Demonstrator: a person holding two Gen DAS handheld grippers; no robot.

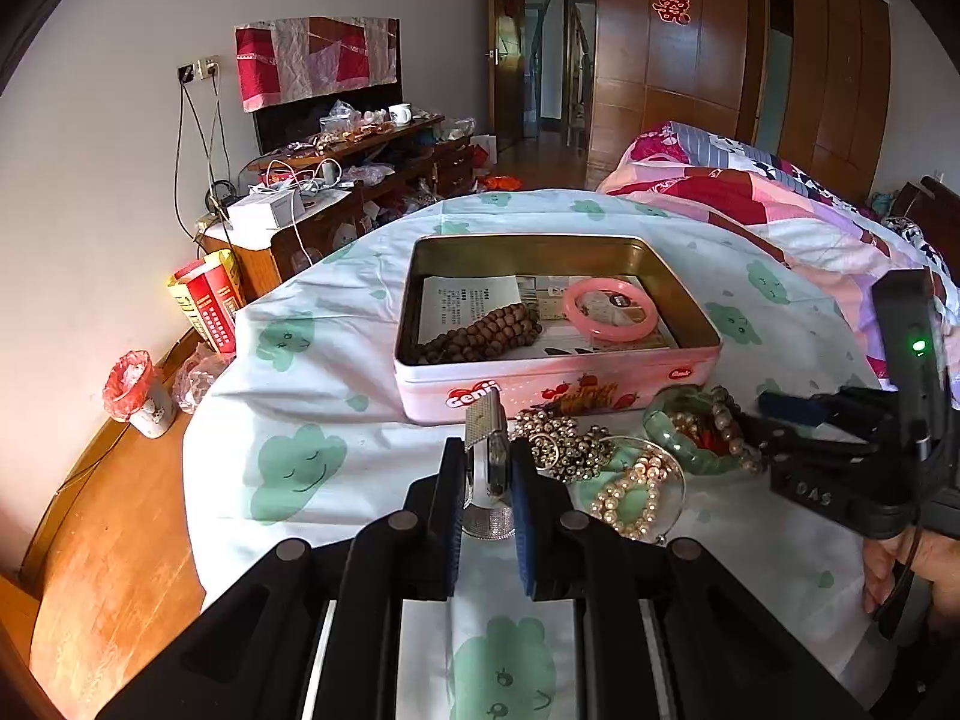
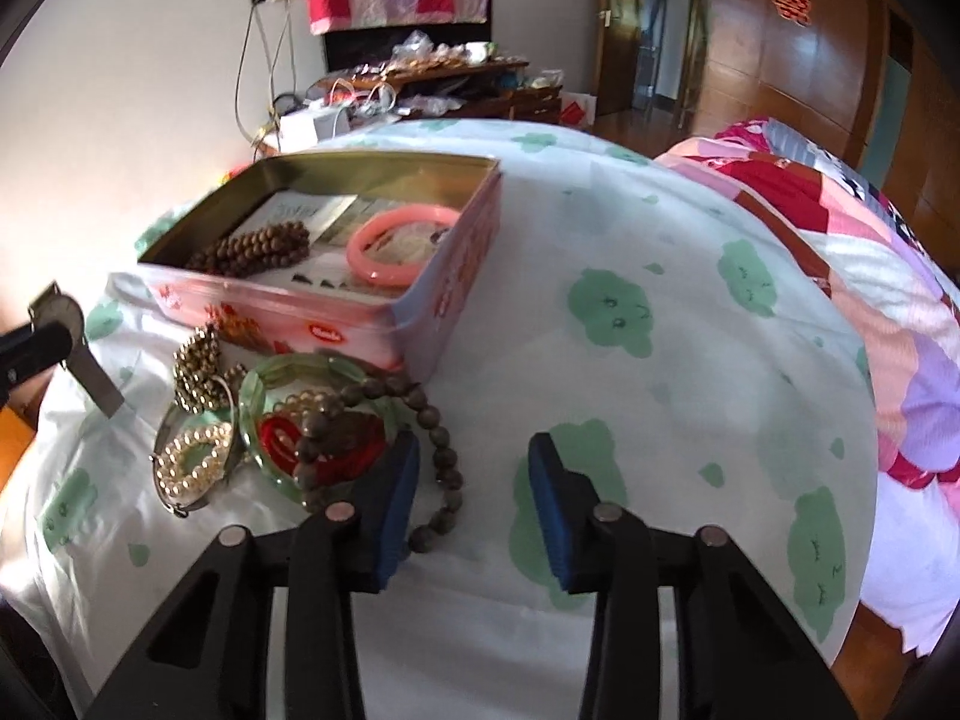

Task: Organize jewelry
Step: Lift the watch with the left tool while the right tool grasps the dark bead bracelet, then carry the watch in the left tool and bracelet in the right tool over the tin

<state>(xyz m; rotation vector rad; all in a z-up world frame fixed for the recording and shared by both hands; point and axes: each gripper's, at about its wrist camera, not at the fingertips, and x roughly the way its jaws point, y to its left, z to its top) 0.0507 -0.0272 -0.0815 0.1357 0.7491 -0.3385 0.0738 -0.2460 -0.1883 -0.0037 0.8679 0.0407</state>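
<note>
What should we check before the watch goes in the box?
1. Left gripper shut on the watch: ok.
2. Watch strap clear of the bead pile: cannot tell.
3. Tin box open: ok.
4. Free spot inside, between the wooden beads and pink bangle: ok.
5. Right gripper open and out of the way: ok.
</note>
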